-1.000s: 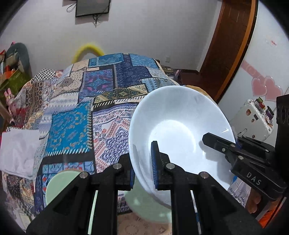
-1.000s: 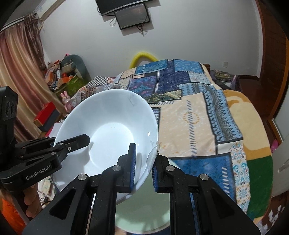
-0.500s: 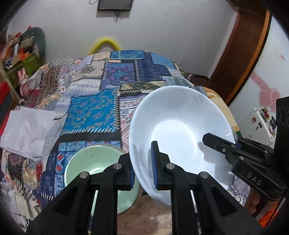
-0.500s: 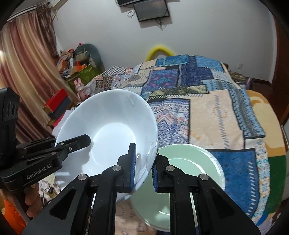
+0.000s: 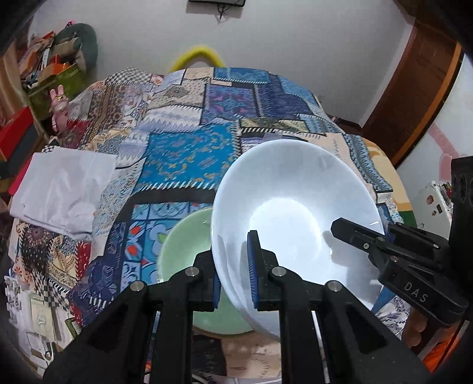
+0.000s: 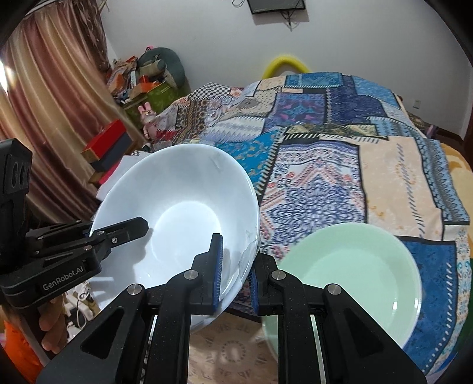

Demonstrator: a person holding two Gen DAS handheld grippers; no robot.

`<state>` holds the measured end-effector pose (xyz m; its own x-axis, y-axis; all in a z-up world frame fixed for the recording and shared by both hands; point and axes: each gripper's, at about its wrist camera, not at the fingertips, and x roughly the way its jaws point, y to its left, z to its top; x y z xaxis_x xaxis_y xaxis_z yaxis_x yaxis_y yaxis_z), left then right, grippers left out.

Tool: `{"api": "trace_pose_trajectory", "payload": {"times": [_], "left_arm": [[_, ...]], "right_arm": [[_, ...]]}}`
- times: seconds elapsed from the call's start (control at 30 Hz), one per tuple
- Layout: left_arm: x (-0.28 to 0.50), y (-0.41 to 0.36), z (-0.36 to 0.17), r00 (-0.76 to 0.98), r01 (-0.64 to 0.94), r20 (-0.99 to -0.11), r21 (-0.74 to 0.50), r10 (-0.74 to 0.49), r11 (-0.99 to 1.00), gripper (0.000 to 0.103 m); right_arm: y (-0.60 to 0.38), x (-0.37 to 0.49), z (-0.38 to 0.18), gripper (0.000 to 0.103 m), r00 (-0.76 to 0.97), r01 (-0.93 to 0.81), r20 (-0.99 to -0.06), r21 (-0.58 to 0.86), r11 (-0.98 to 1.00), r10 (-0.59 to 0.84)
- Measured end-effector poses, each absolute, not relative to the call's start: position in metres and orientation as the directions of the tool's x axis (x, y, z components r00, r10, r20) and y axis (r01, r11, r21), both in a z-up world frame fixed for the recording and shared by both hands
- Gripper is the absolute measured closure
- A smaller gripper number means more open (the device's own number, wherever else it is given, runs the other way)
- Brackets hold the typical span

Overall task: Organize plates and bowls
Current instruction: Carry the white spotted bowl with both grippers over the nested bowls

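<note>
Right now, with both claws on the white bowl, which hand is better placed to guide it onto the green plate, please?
Probably right: the right claw grips the white bowl on the rim beside the green plate; the left claw holds the far rim.

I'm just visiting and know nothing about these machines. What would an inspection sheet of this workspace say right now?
Surface: bed under a patchwork bedspread, no table.
Job's things: white bowl held tilted in the air; green plate lying flat on the bedspread beside it.
Clutter: white folded cloth on the bed; boxes and bags piled in the corner; pink toy rabbit.
Grippers: left gripper and right gripper each clamped on opposite sides of the bowl's rim.
Cables: cord hanging under the wall screen; white wires low on the floor.
Surroundings: curtain, wooden door, yellow hoop behind the bed.
</note>
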<state>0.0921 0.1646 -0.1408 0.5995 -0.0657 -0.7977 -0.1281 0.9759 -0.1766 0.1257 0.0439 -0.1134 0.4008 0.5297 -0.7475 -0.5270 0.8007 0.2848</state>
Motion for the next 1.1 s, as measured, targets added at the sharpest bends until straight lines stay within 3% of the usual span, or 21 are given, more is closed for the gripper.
{"api": "trace_pose_trajectory", "payload": {"times": [1.1], "left_arm": [[0.087, 0.200, -0.207, 0.496, -0.201, -0.867, -0.169, -0.049, 0.965, 0.088]], "right_arm": [[0.073, 0.129, -0.166, 0.089, 0.258, -0.508, -0.812, 0.347, 0.788, 0.524]]}}
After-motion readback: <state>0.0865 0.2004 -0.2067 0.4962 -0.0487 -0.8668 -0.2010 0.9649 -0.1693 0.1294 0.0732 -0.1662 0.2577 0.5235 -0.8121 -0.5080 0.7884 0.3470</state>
